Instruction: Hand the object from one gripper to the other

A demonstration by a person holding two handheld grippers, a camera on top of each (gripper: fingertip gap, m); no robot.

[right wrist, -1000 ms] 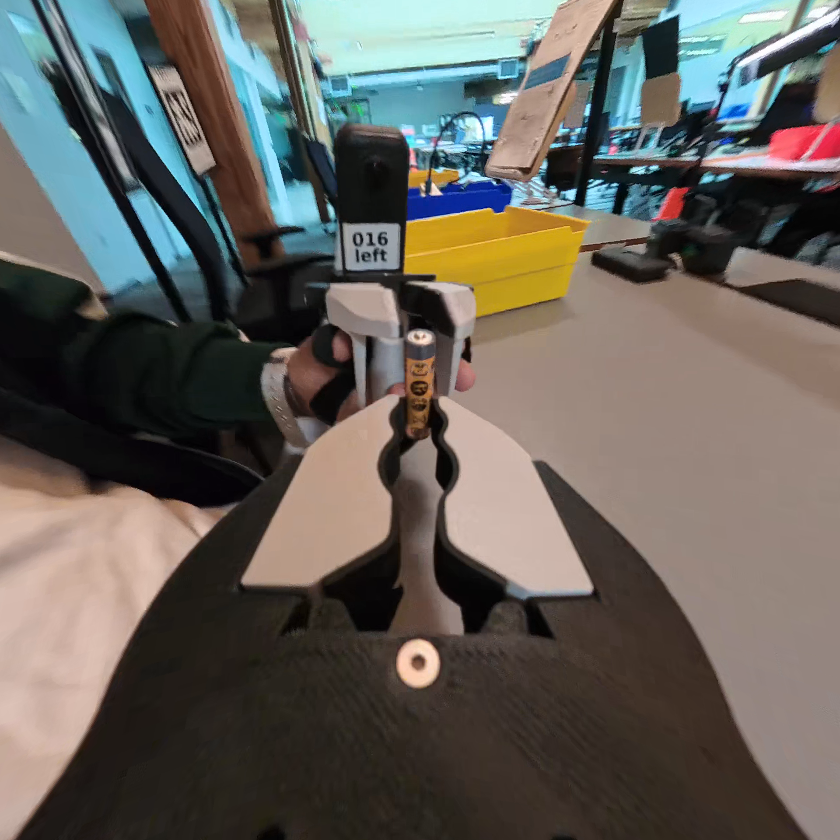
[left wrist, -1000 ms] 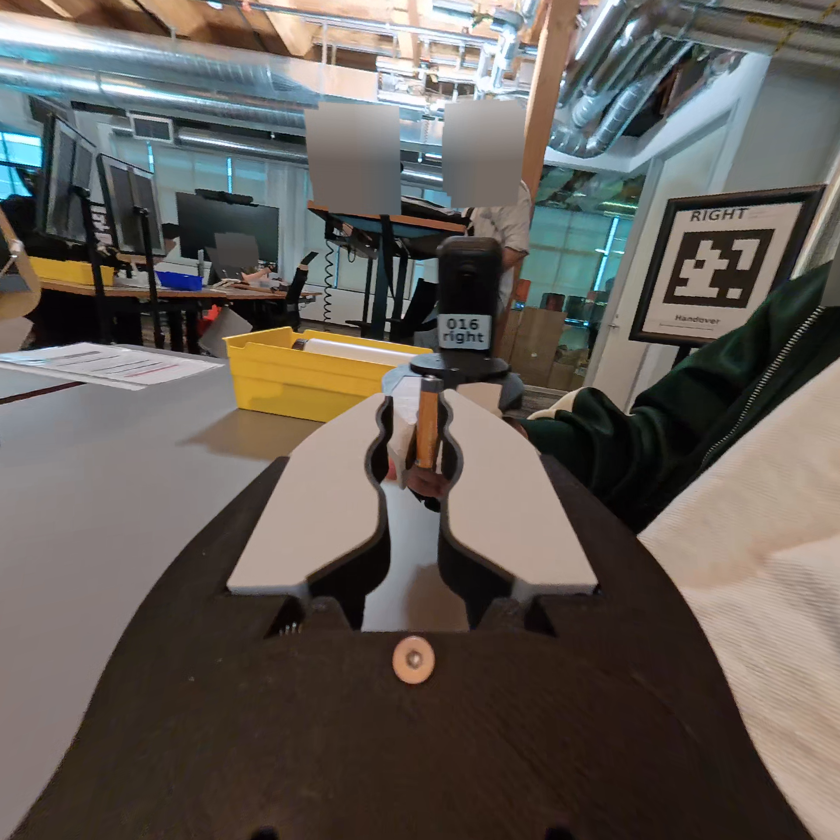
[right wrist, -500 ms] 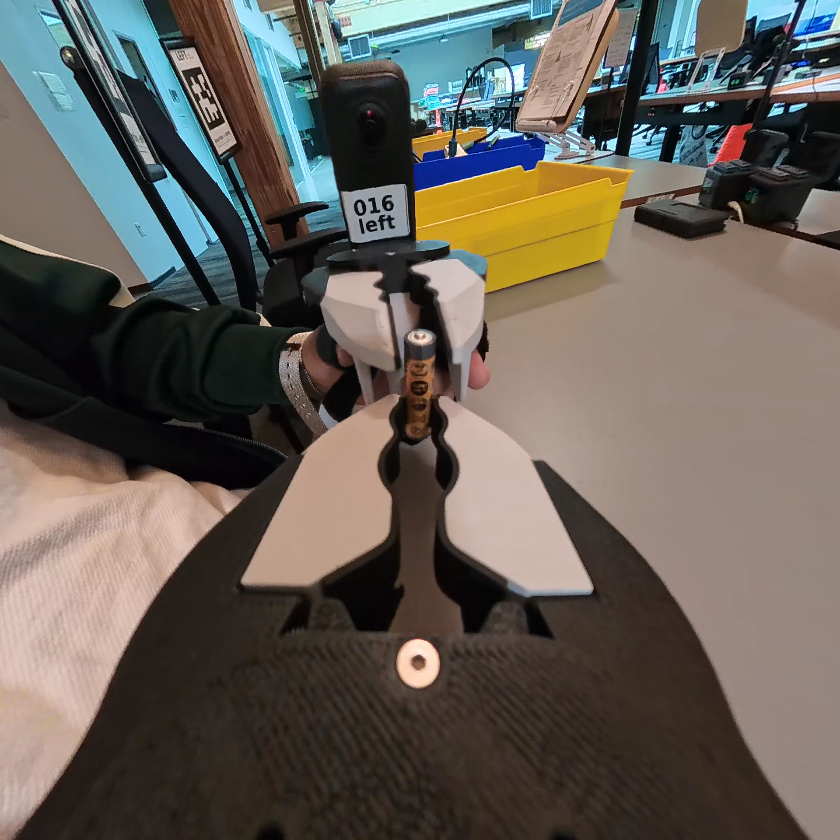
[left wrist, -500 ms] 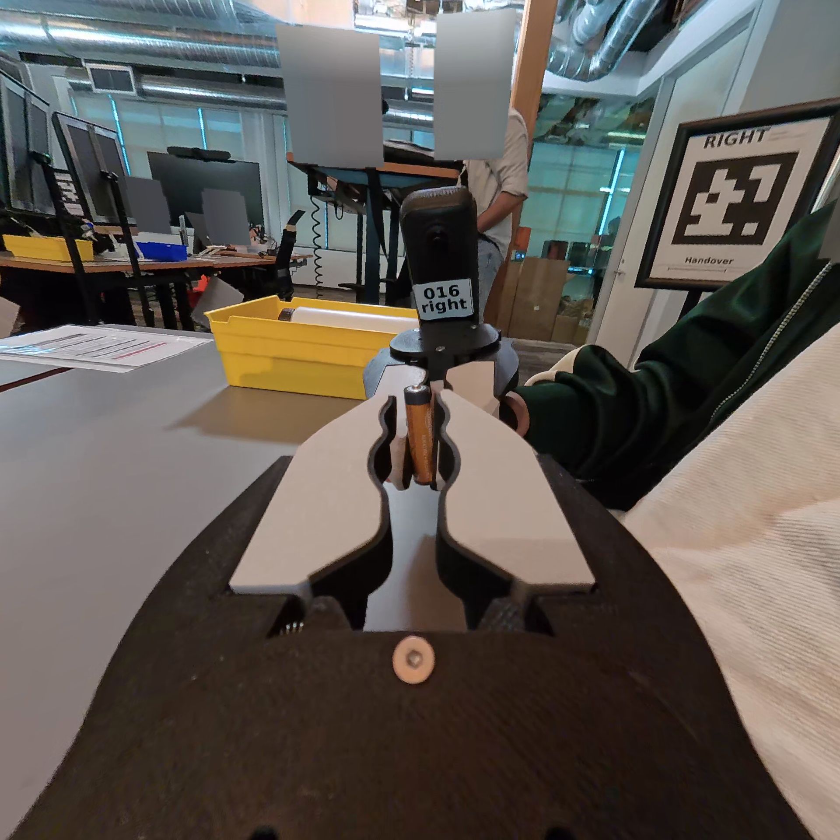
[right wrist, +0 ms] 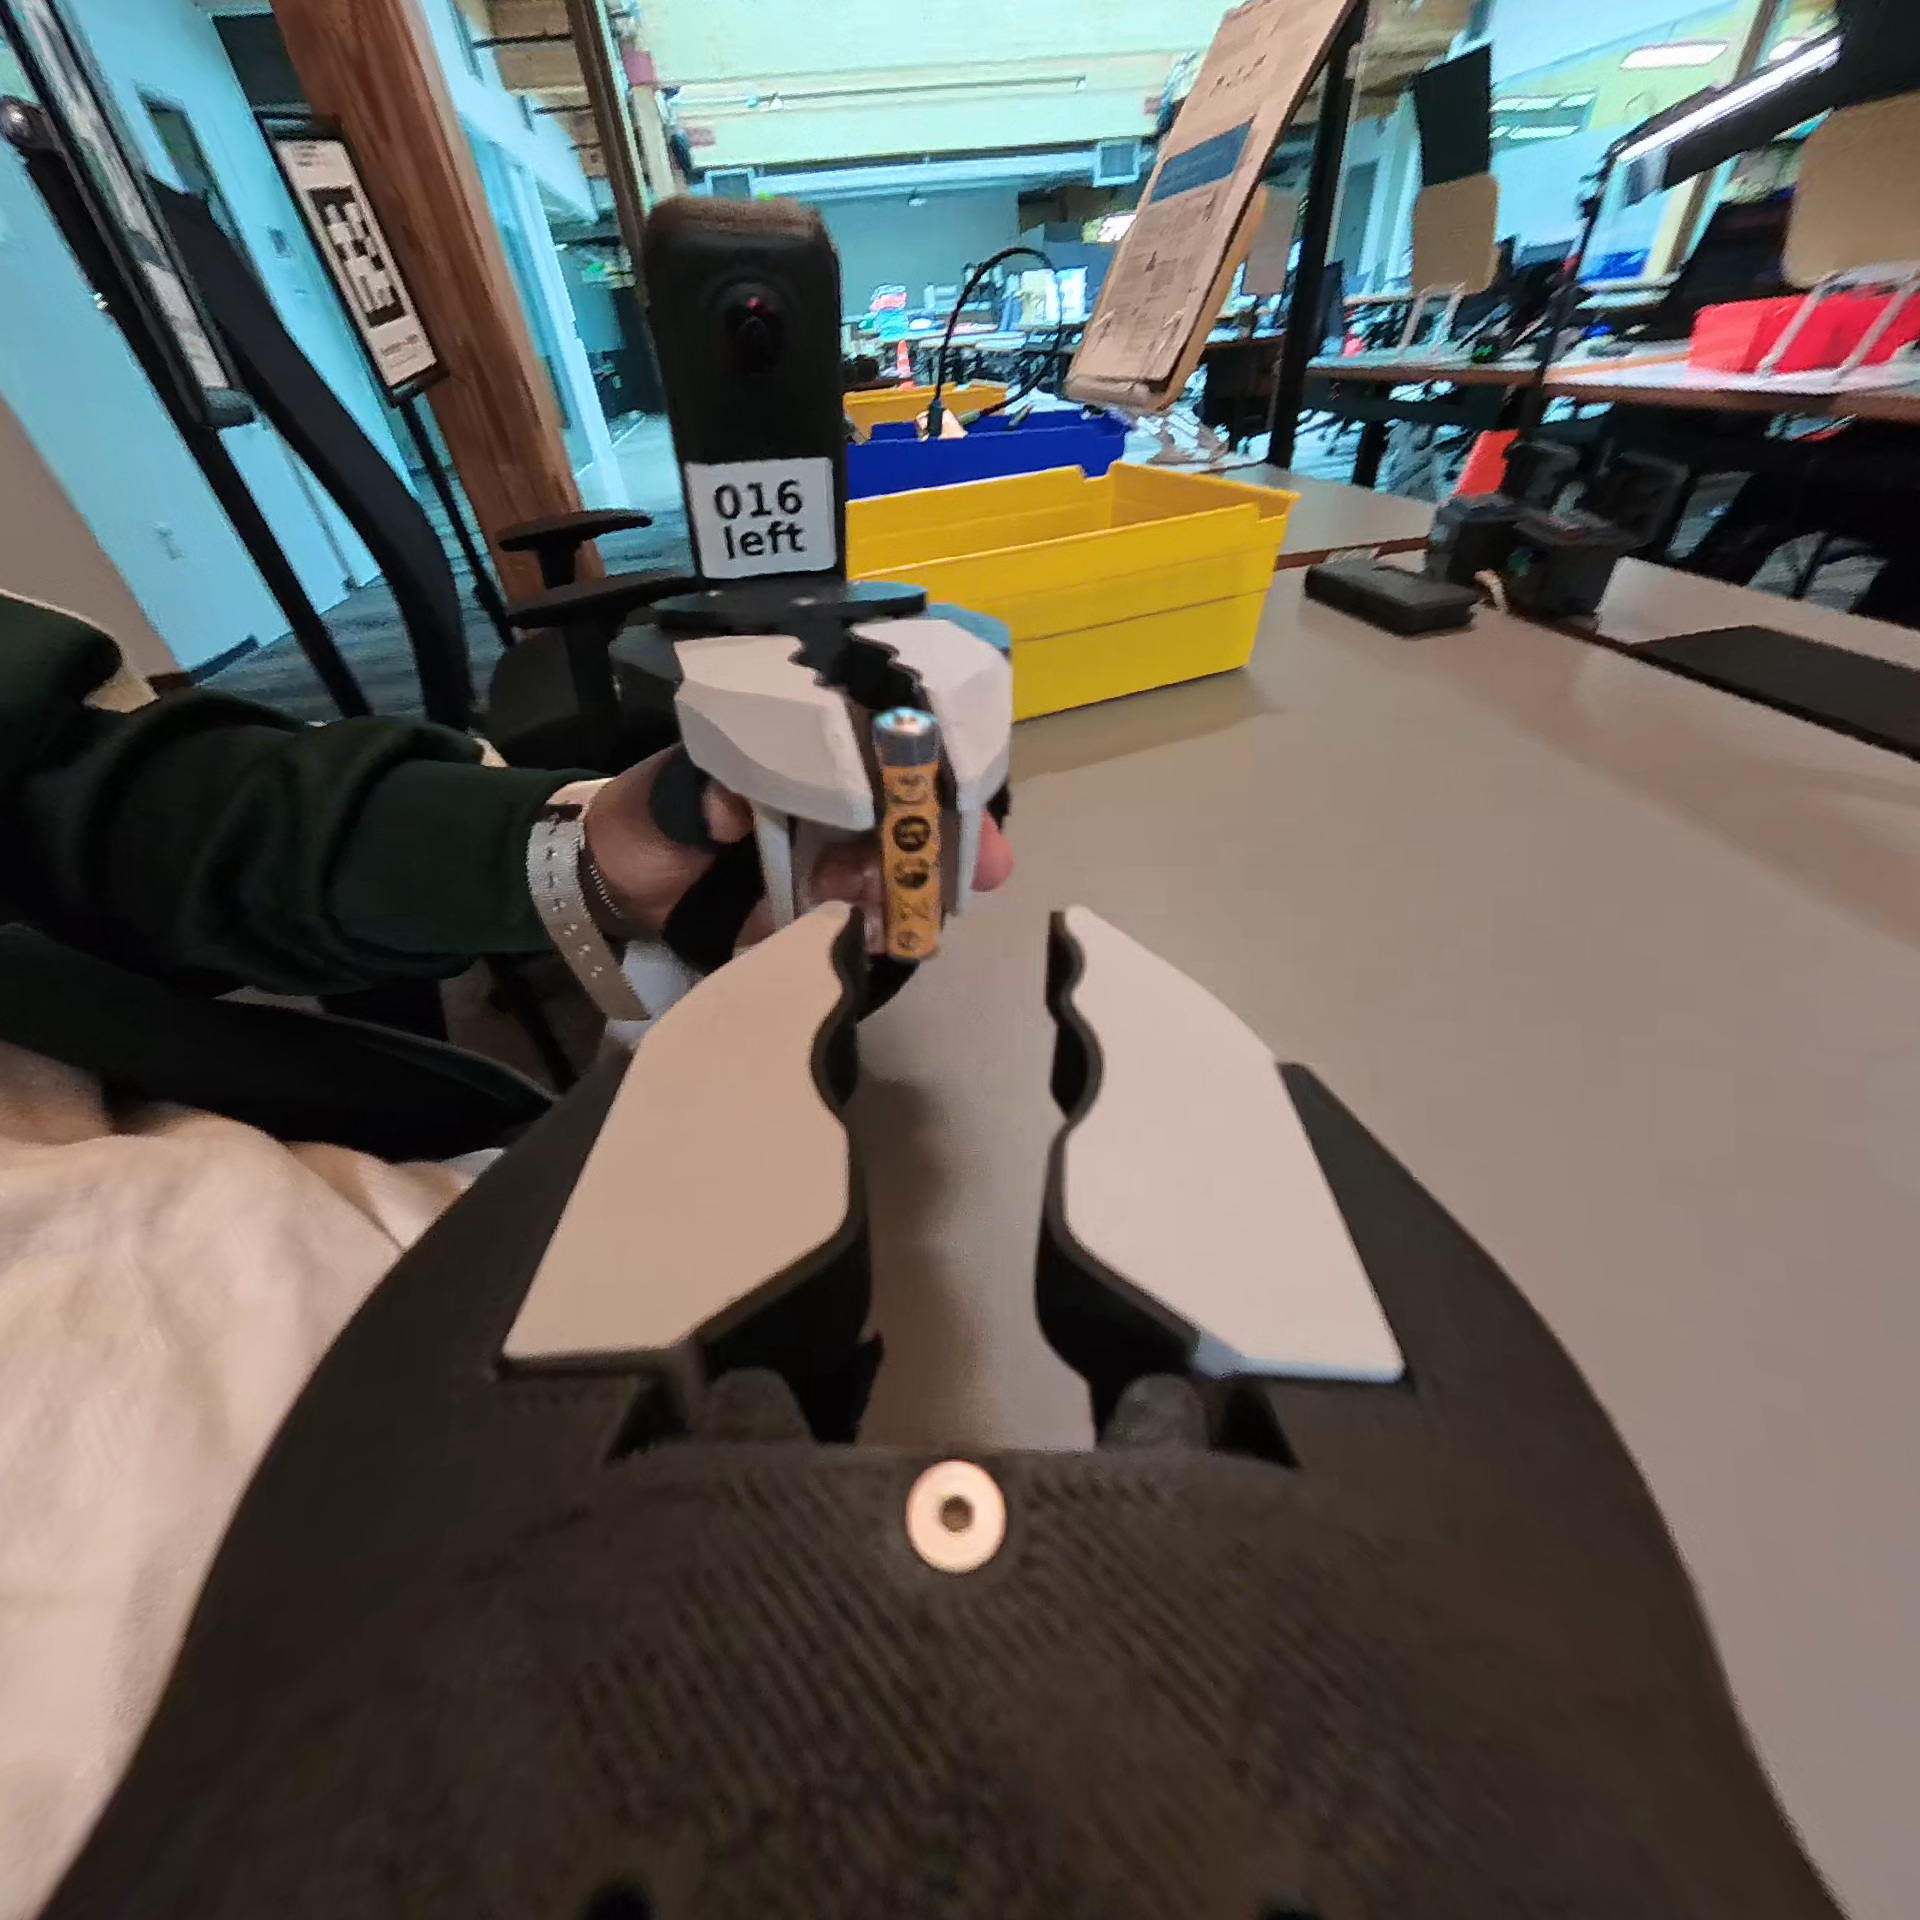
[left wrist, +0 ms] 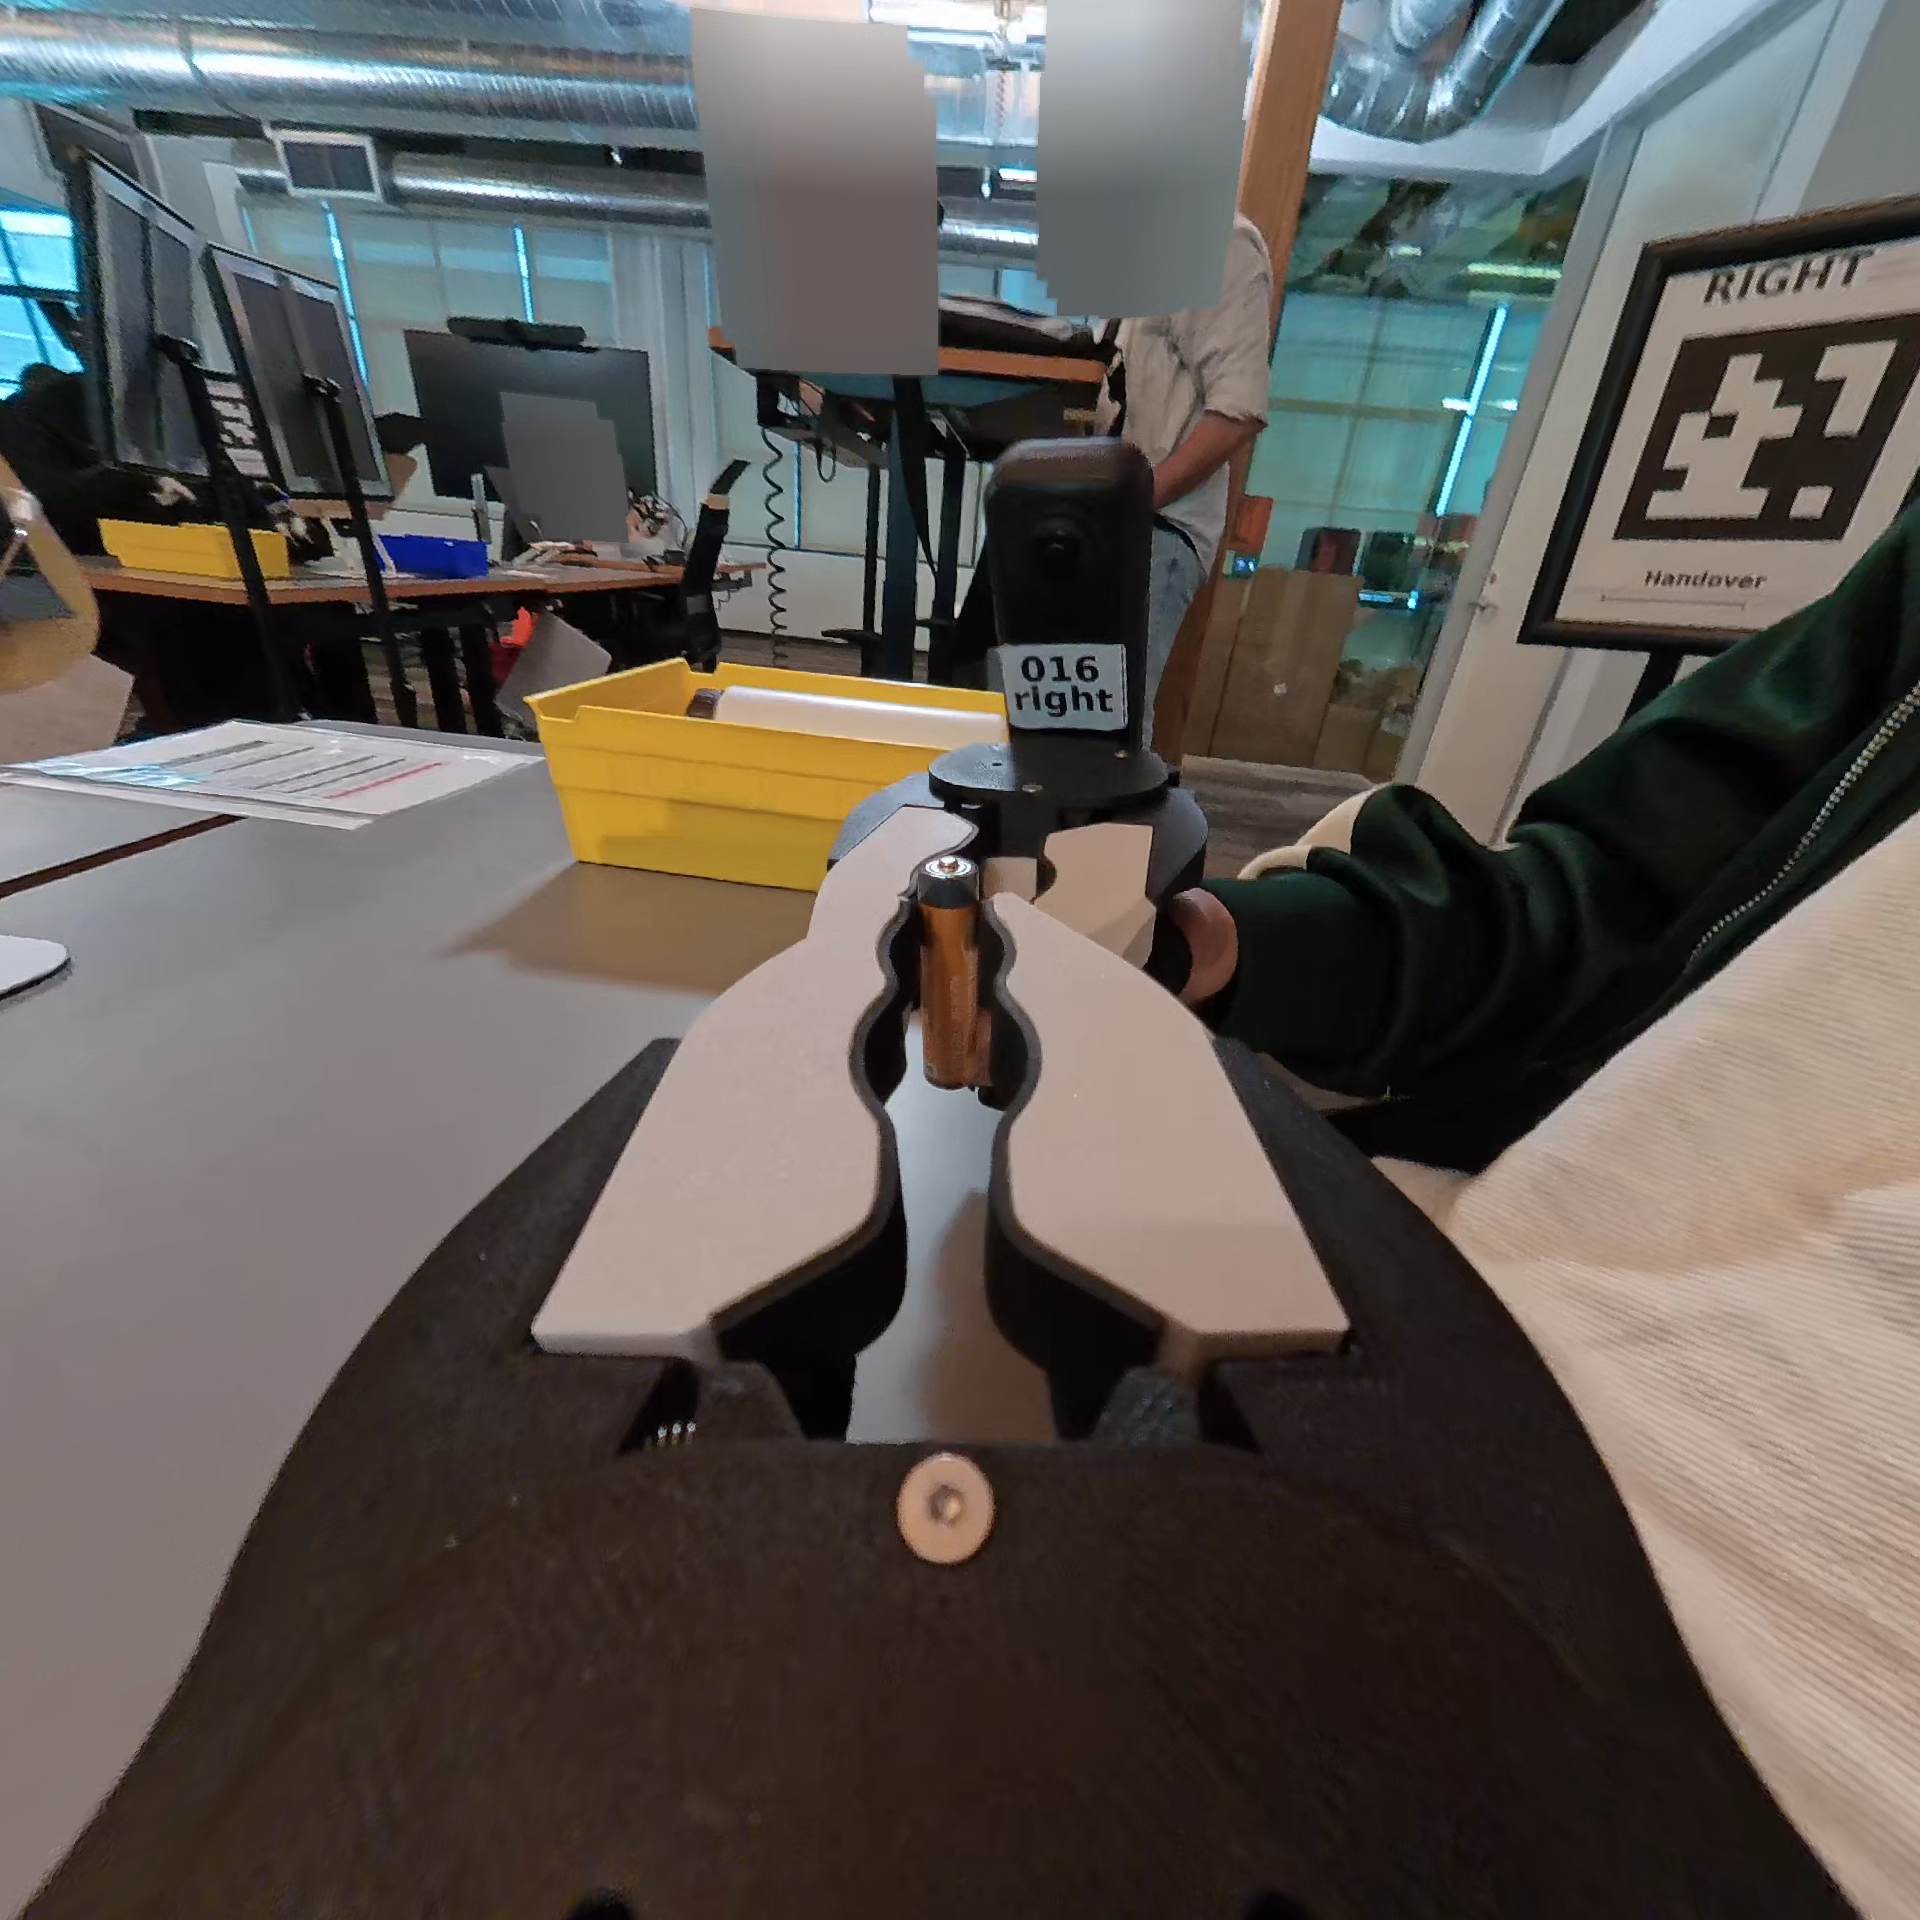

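Right gripper (right wrist: 951,925): nearest in its own view; jaws parted wide, nothing between them; the battery stands just past its left fingertip, at most brushing it, so by my reading this side has let go.
Battery (left wrist: 948,977): upright, long axis vertical, button end up; pinched near the tips of the left gripper, held in the air above the table (left wrist: 260,1039); in the right wrist view it shows as a gold and black cell (right wrist: 906,831) in front of the left gripper's white fingers.
Left gripper (left wrist: 948,940): jaws clenched on the battery's middle; it is the only one bearing it.
Key relation: the battery lies ahead of the right jaws and slightly to their left; the handover looks done, and the next move is probably for the right gripper to back straight off without knocking the cell.
Yellow bin (left wrist: 665,790): farther along the table, behind the grippers; a white cylinder (left wrist: 842,712) lies in it on its side.
Second yellow bin (right wrist: 1143,582): seen from the right wrist; its inside looks empty as far as shown.
Blue bin (right wrist: 987,452): behind that; contents cannot be told.
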